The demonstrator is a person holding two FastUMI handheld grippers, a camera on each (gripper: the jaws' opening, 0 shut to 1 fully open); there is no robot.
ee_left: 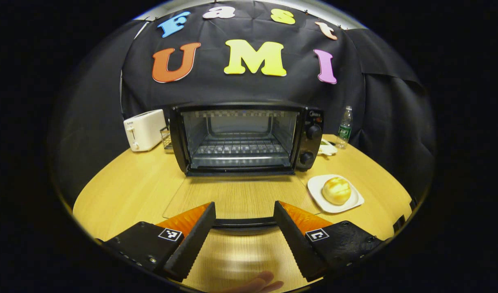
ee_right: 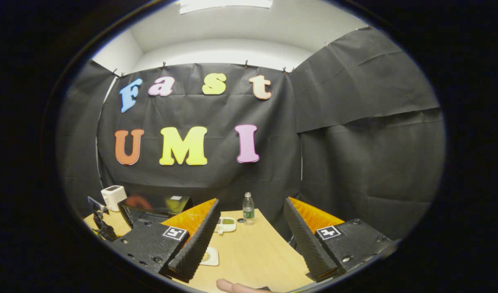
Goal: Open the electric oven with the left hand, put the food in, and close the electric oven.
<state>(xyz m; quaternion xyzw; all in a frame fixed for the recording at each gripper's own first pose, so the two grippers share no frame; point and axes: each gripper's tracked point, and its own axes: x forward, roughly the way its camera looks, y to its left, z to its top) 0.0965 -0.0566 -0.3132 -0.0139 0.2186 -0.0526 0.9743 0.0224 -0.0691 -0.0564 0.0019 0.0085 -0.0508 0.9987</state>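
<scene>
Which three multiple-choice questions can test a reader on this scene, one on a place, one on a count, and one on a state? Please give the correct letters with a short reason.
1. Where does the bun lie?
A. on the oven rack
B. on a white plate right of the oven
C. on top of the toaster

2. How many round knobs are on the oven's front panel?
A. one
B. two
C. four

3. What is the state of the oven door?
A. folded down open
B. shut
C. taken off and leaning on the wall

Answers: 1 B, the bun rests on the plate beside the oven. 2 B, one knob sits above the other. 3 A, the glass door lies flat on the table, the rack is bare, and the left gripper is at the door handle.
</scene>
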